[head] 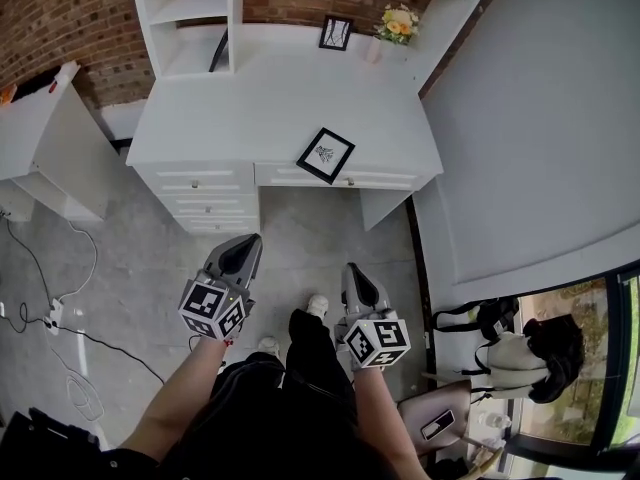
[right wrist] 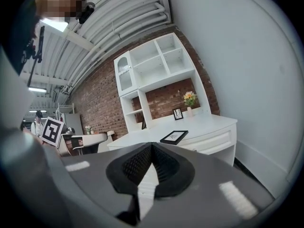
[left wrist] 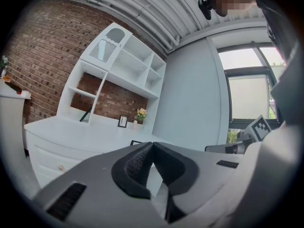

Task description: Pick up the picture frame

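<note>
A black picture frame [head: 325, 154] with a white print lies flat near the front edge of the white desk [head: 230, 118], above the drawers. The right gripper view shows this frame [right wrist: 174, 137] ahead on the desk top. Only its near corner [left wrist: 136, 142] peeks over the jaws in the left gripper view. My left gripper [head: 246, 248] and right gripper [head: 351, 272] hang side by side over the floor, short of the desk and pointing toward it. Both are shut and hold nothing; the left gripper's [left wrist: 152, 144] and the right gripper's [right wrist: 151, 145] tips meet.
A small upright frame [head: 336, 32] and a vase of flowers [head: 397, 23] stand at the back of the desk under white shelves [head: 190, 8]. Another white table [head: 50, 138] is at the left, with cables [head: 60, 318] on the floor. A bag [head: 520, 353] lies by the window at right.
</note>
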A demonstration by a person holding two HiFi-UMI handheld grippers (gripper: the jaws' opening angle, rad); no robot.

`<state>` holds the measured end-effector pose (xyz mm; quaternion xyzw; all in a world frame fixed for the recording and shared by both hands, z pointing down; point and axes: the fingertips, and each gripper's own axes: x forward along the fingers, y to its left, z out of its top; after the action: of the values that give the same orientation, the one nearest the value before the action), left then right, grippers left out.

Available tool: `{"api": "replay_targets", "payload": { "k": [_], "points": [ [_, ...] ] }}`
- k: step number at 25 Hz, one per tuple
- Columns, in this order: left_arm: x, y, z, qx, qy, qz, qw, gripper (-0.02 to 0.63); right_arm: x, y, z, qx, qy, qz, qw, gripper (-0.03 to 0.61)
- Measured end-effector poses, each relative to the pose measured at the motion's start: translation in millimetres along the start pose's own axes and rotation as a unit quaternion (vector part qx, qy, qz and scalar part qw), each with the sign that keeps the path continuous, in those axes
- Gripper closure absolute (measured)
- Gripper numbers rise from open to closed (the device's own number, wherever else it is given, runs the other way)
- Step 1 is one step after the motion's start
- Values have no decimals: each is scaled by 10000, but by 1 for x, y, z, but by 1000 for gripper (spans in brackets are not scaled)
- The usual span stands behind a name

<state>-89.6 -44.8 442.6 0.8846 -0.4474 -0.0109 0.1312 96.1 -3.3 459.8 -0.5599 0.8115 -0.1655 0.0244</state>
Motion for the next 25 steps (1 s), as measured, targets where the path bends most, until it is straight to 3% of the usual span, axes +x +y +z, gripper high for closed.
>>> {"api": "replay_targets", "payload": {
  "k": [12, 25],
  "points": [
    [48, 12, 20, 20, -188, 144, 9997, 609, 62, -21, 22, 102, 6, 415, 9991, 575],
    [112, 32, 5, -176, 20, 483, 9987, 609, 122, -59, 15, 199, 471, 791, 9956, 575]
  ]
}}
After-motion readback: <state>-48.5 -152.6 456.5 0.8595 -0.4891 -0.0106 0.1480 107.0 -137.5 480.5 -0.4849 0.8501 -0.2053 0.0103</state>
